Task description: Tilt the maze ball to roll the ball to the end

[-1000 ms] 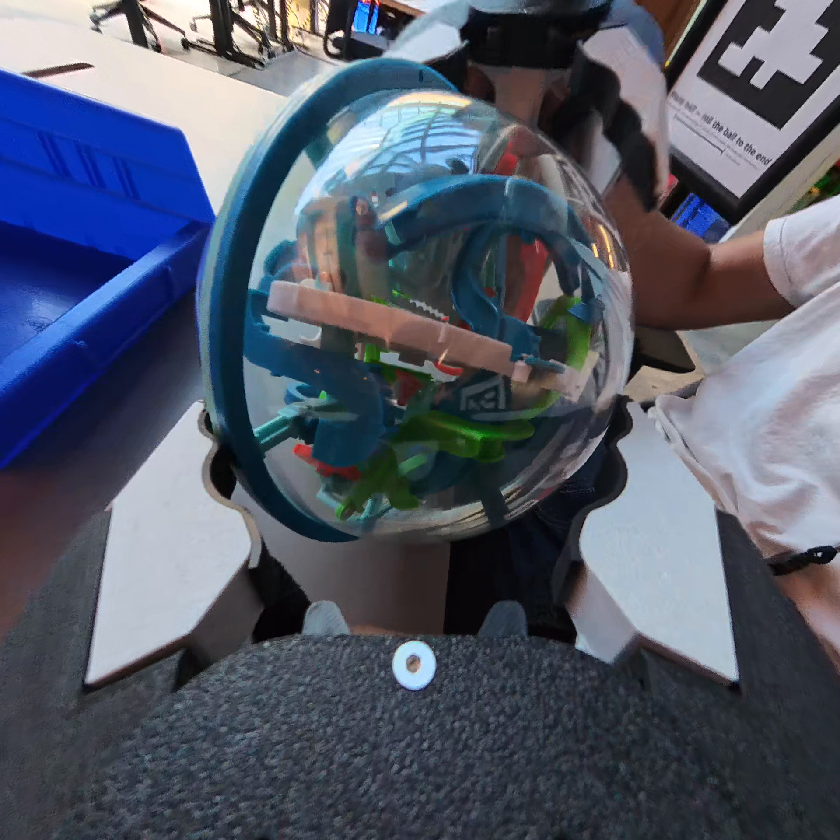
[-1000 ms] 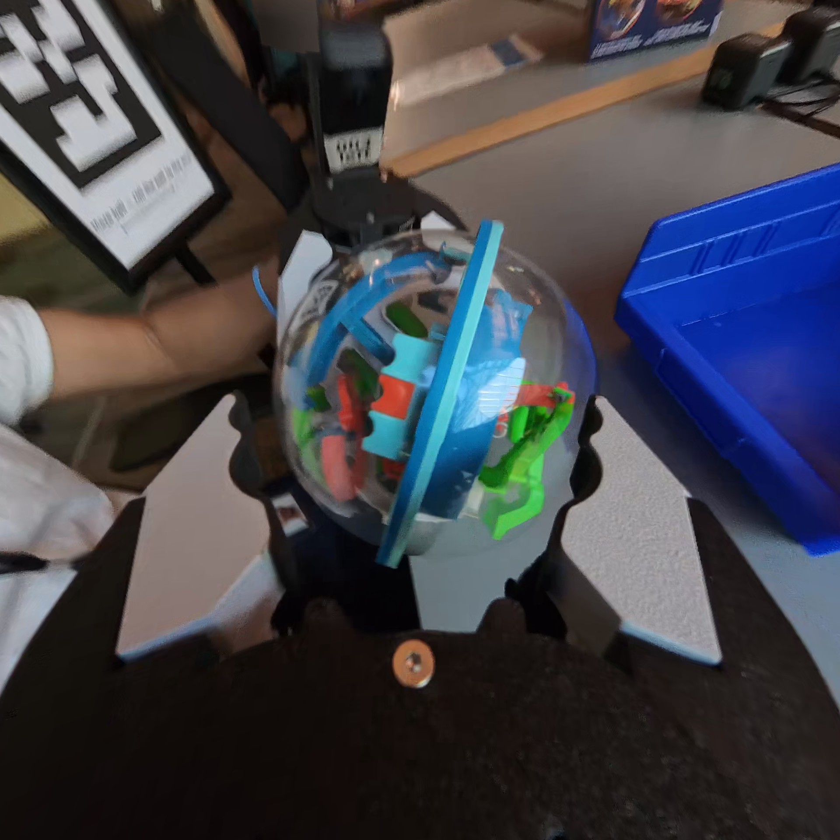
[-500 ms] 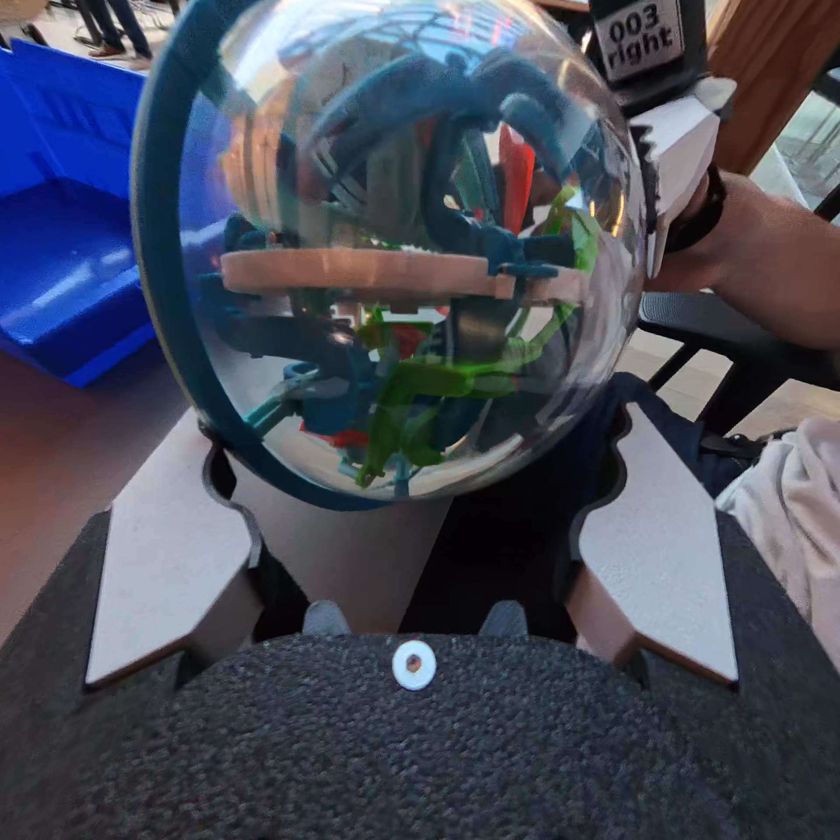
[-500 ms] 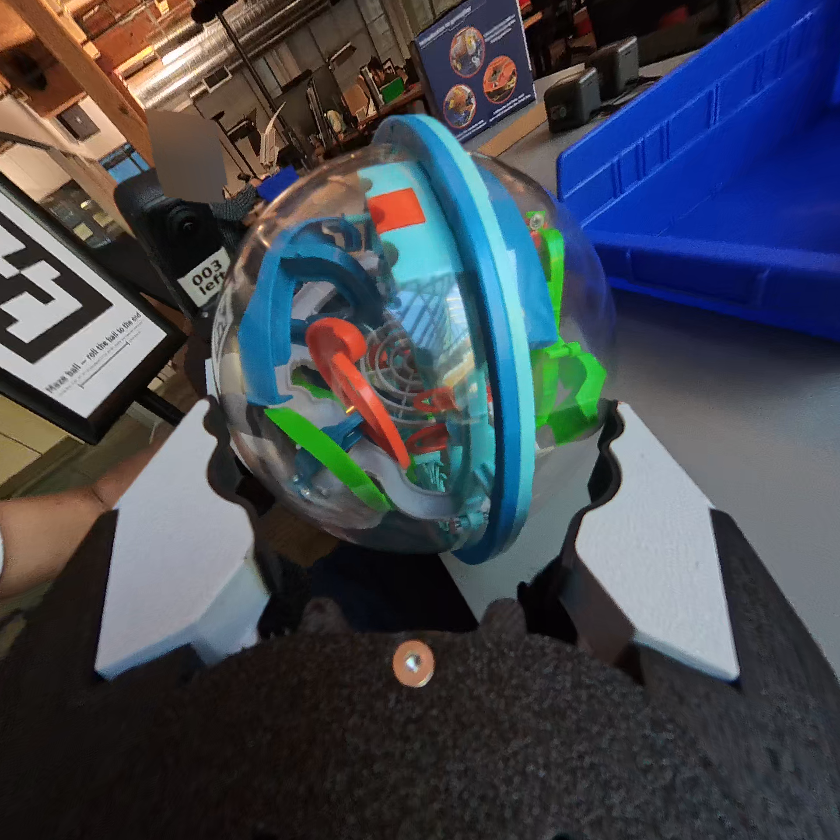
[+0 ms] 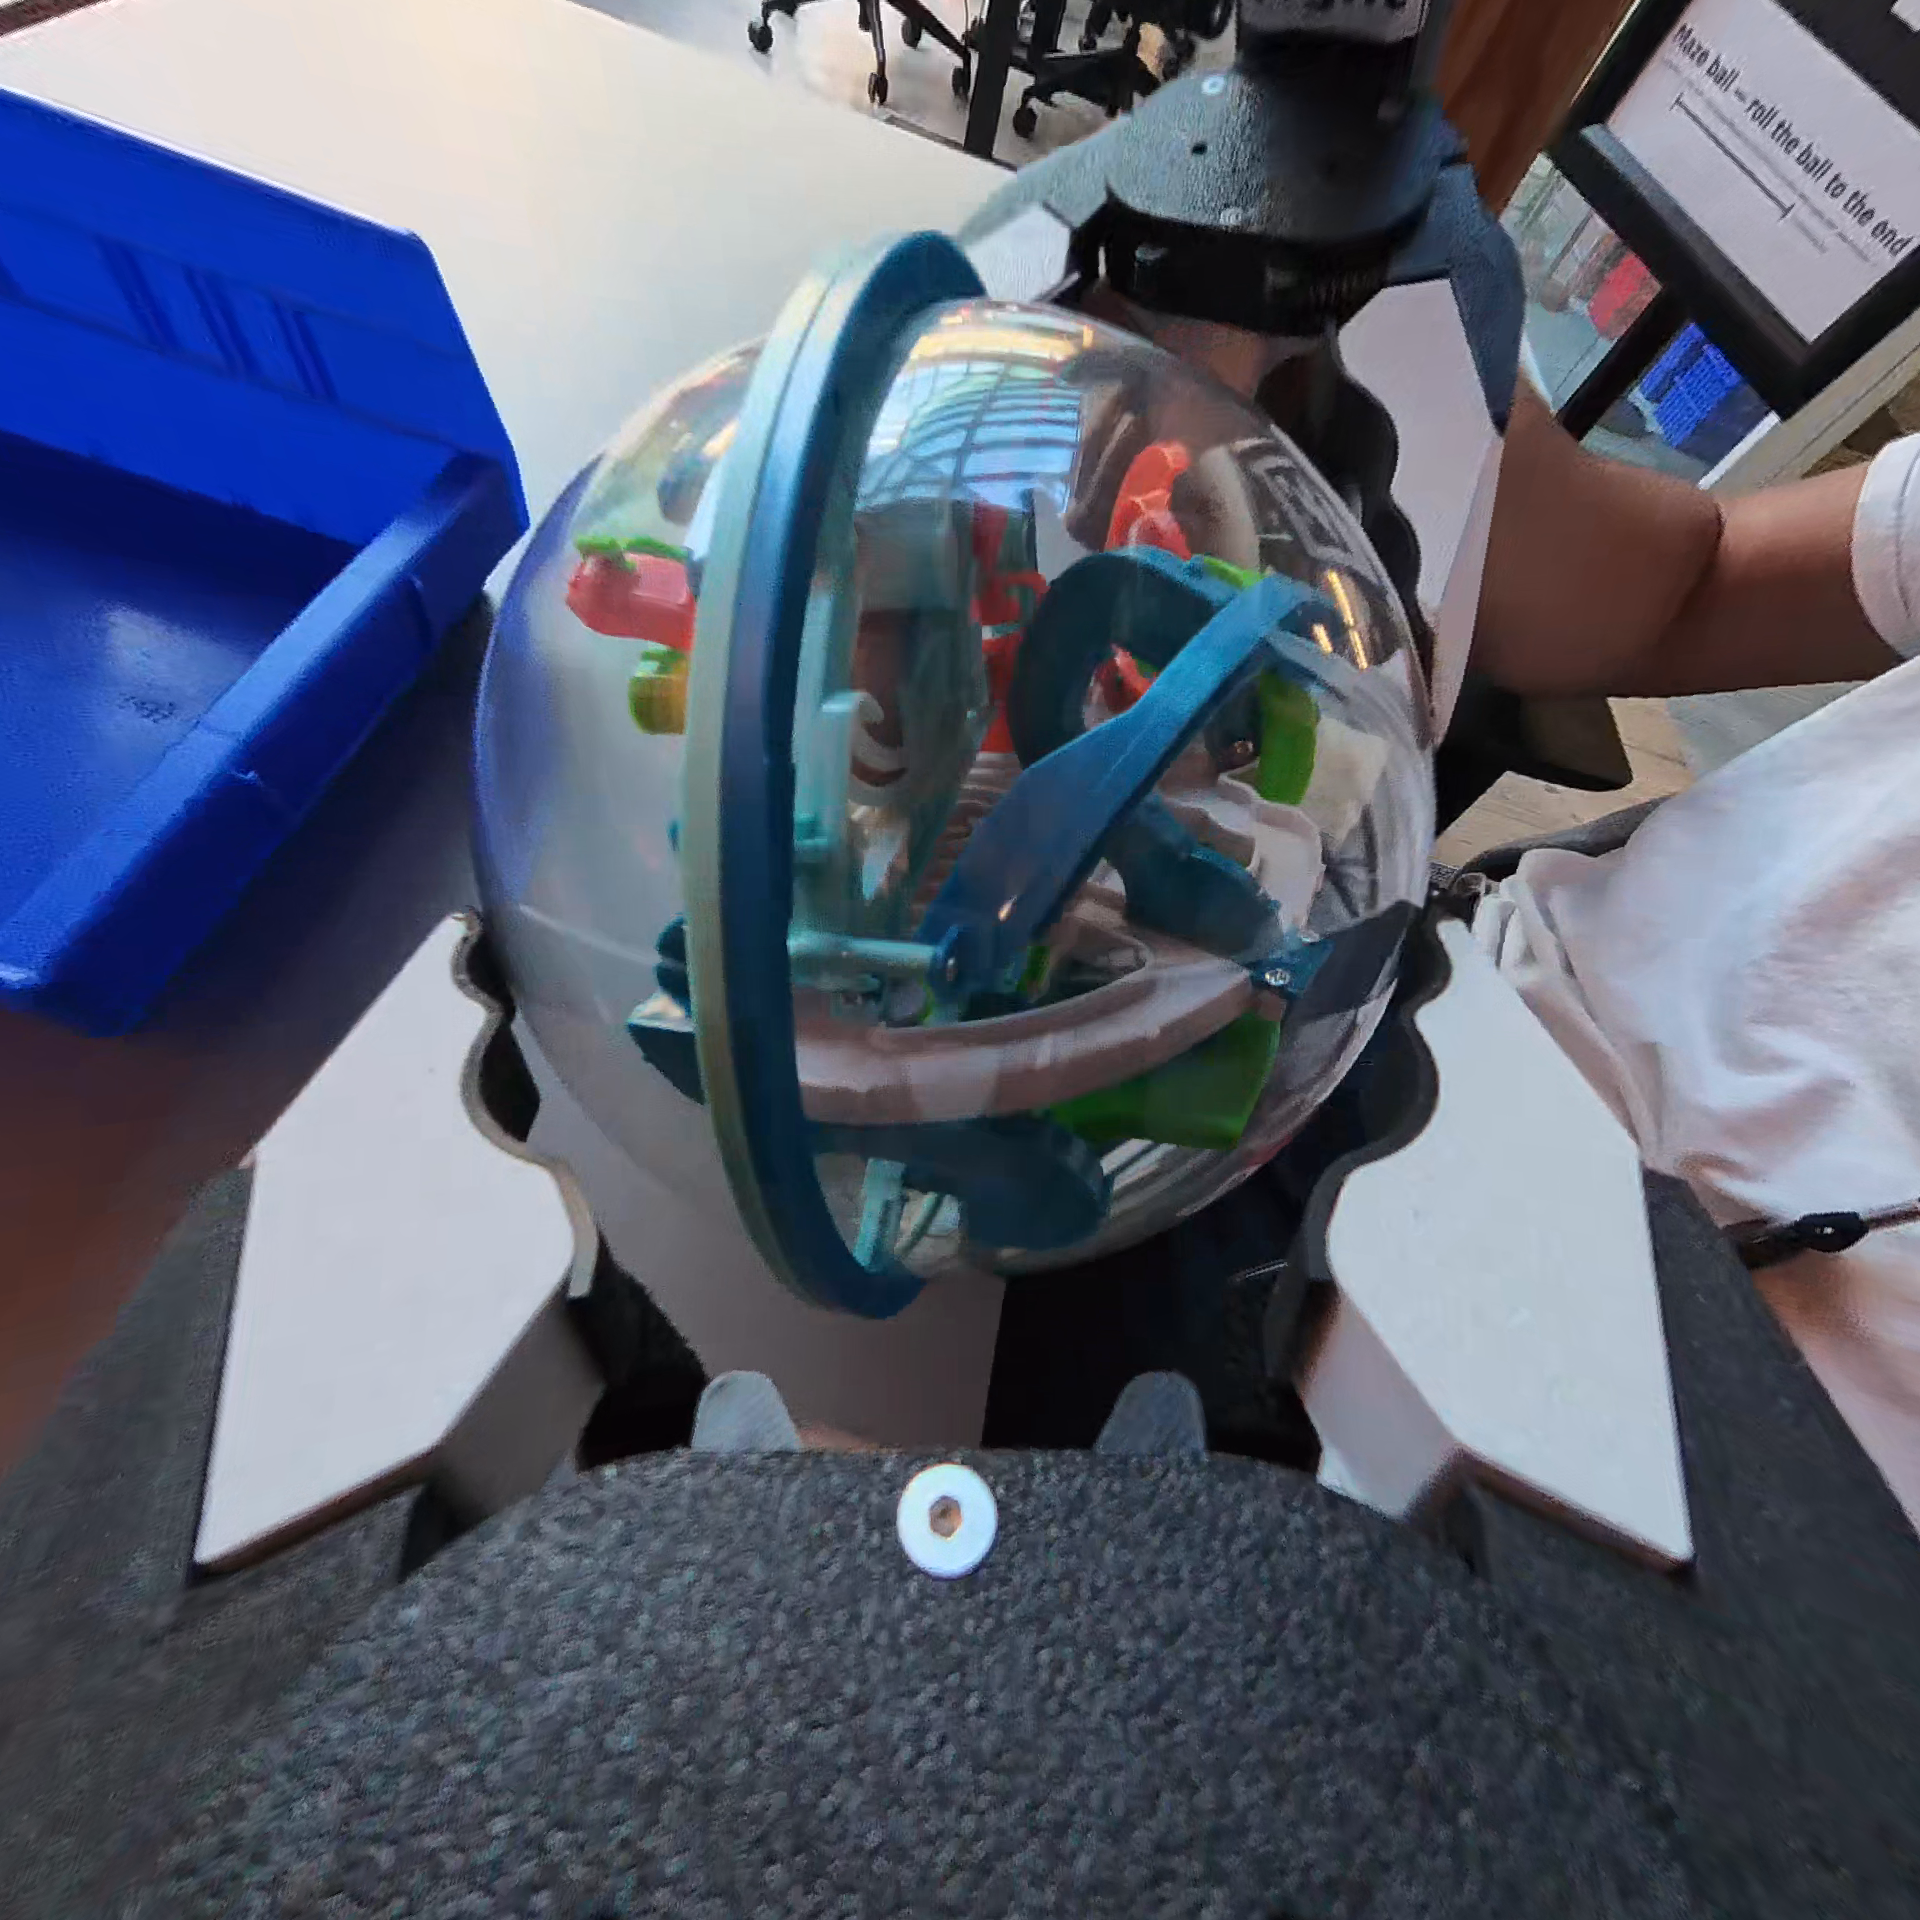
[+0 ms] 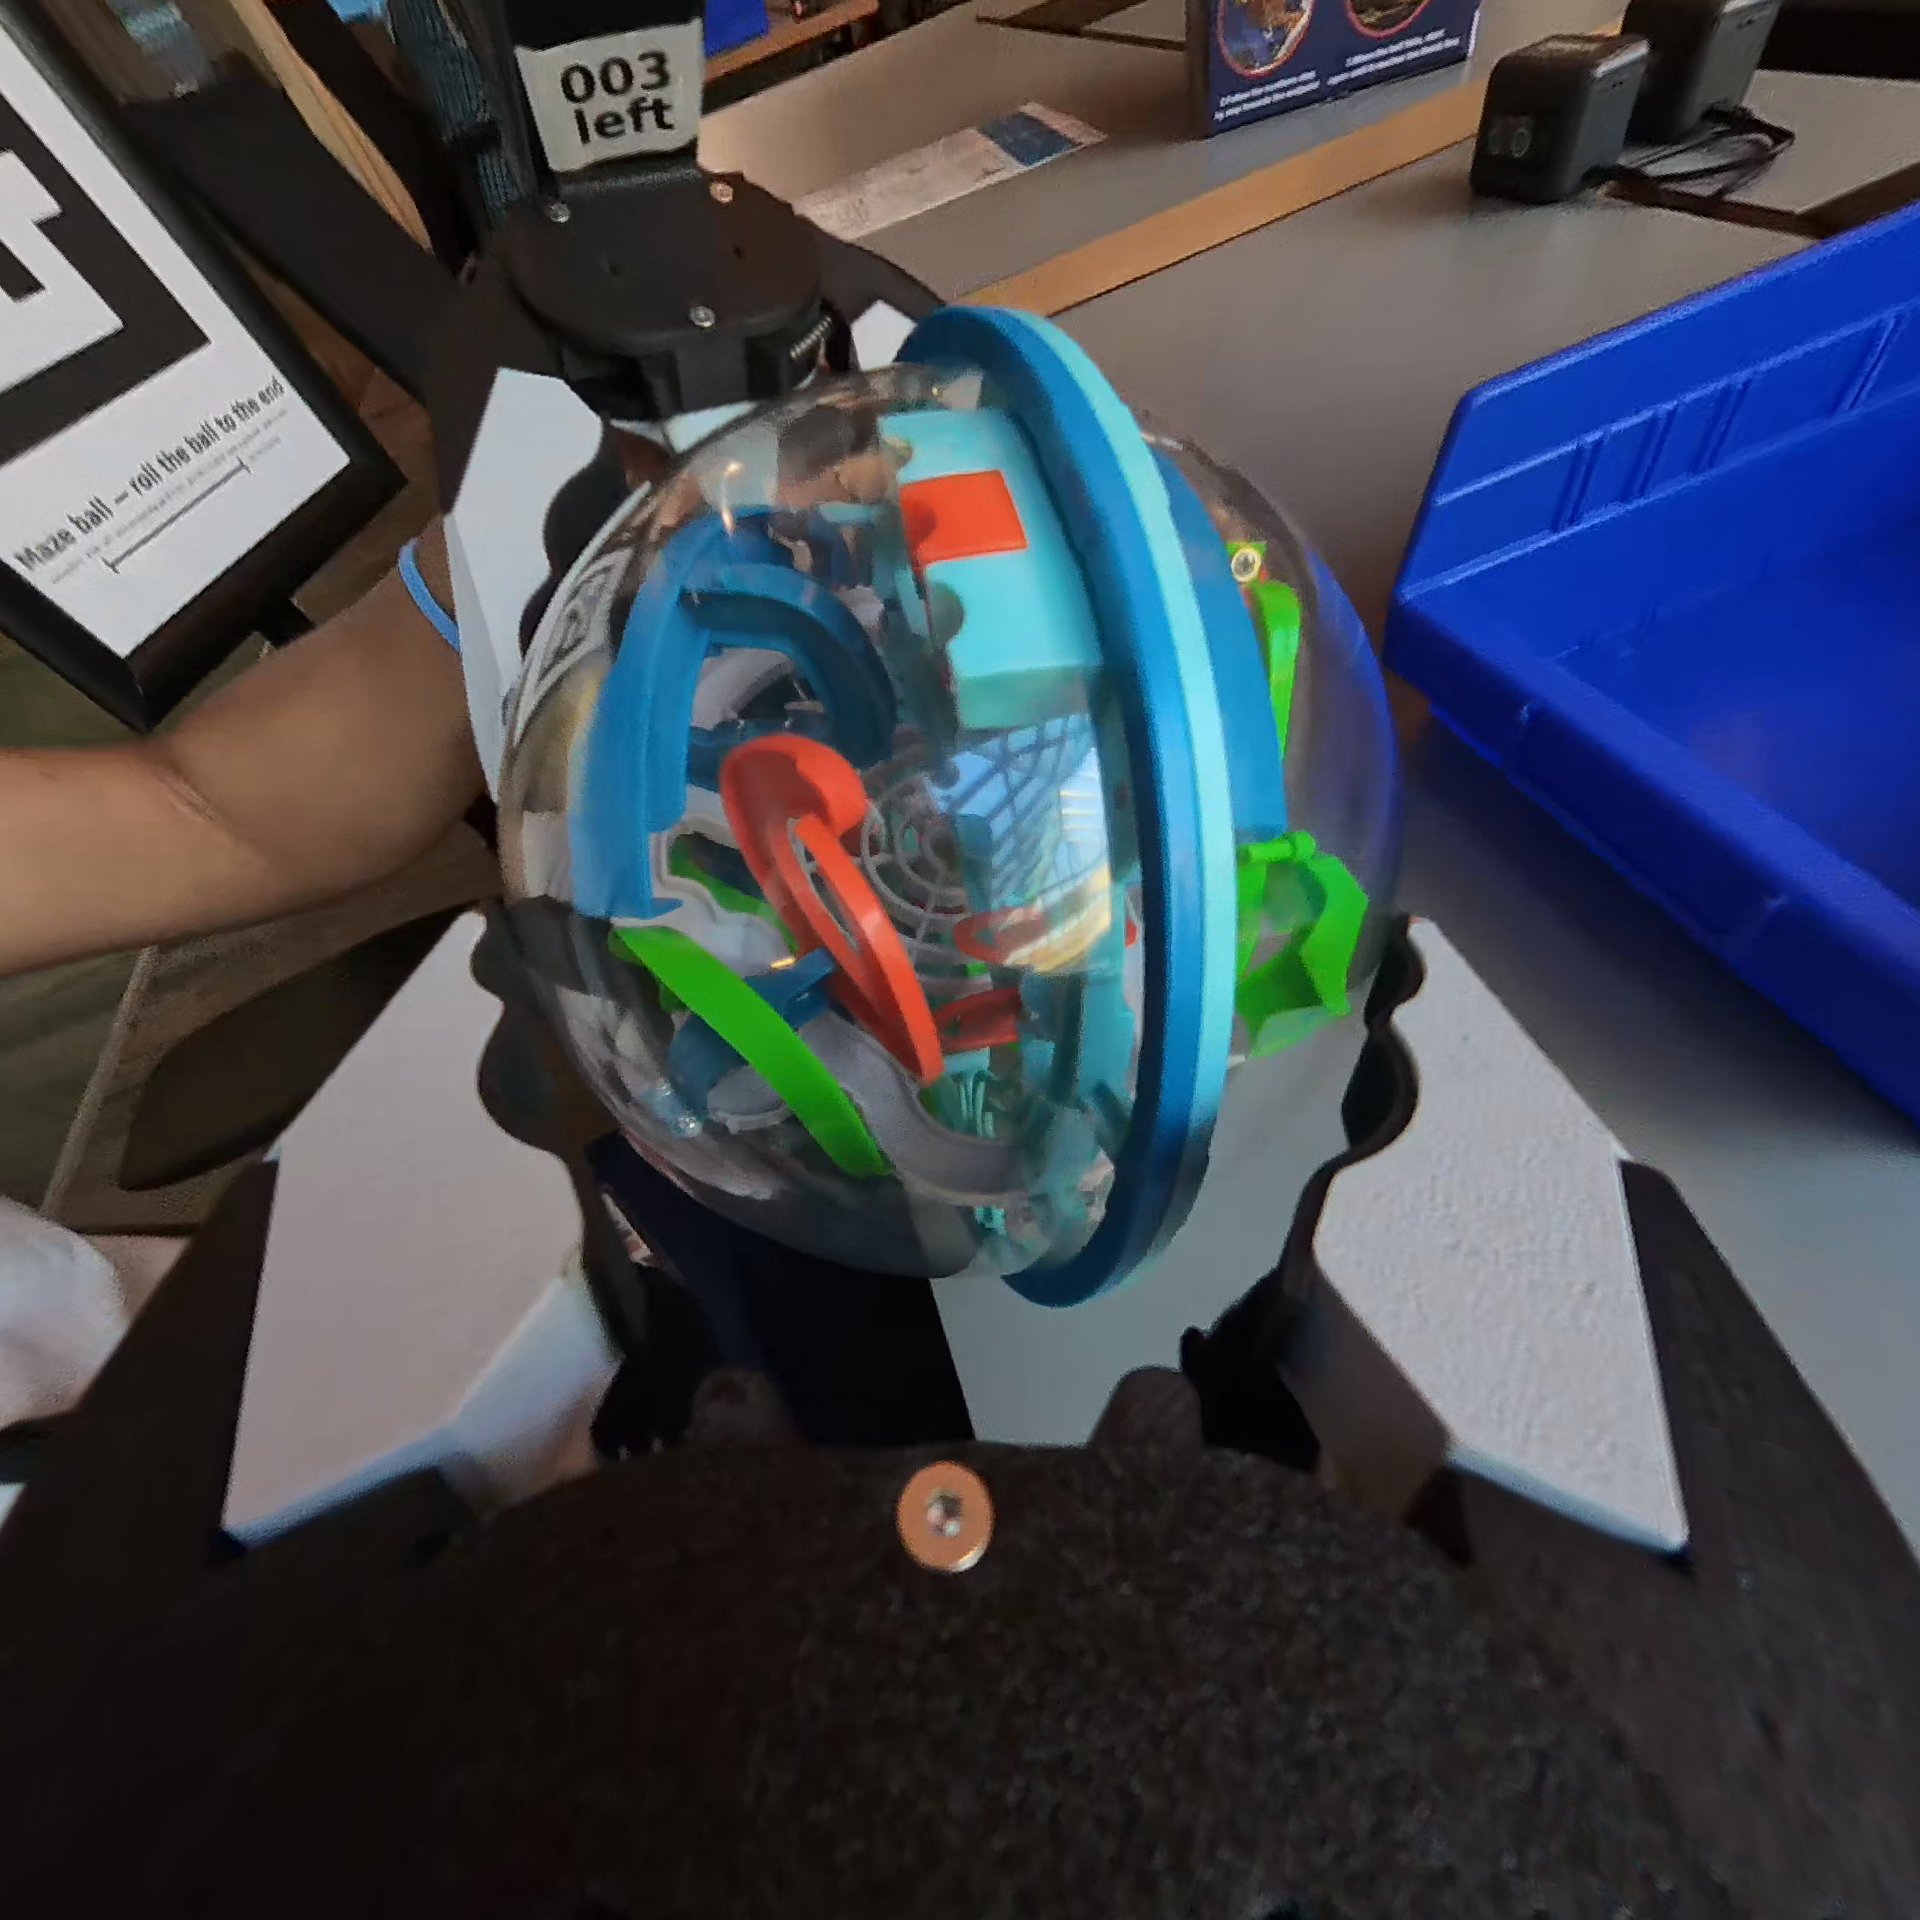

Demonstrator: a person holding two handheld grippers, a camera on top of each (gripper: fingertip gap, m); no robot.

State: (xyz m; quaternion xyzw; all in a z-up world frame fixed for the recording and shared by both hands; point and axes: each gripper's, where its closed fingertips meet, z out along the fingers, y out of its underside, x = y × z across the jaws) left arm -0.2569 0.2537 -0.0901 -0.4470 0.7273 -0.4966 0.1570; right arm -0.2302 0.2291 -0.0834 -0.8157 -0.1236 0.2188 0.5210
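Note:
The maze ball (image 5: 956, 779) is a clear sphere with a blue ring around it and blue, green and red tracks inside. It is held in the air between both grippers. My left gripper (image 5: 951, 966) is shut on it, with its dark wavy pads (image 5: 488, 997) pressed on the lower sides. My right gripper (image 6: 940, 987) grips the same ball (image 6: 935, 831) from the opposite side, pads (image 6: 1382, 997) against the shell. Each gripper shows beyond the ball in the other's view: the right gripper (image 5: 1278, 187) and the left gripper (image 6: 655, 260). The ring stands nearly upright. I cannot make out the small ball inside.
A blue bin (image 5: 208, 520) sits on the grey table (image 5: 571, 156), close beside the ball; it also shows in the right wrist view (image 6: 1714, 623). A framed sign (image 6: 156, 416) stands behind. A person's forearm (image 5: 1610, 582) and white shirt are close by.
Both grippers tilted the ball upward and then back down over the table. The ball has turned in the left wrist view, its blue ring moving from the left edge towards the middle. Both grips held.

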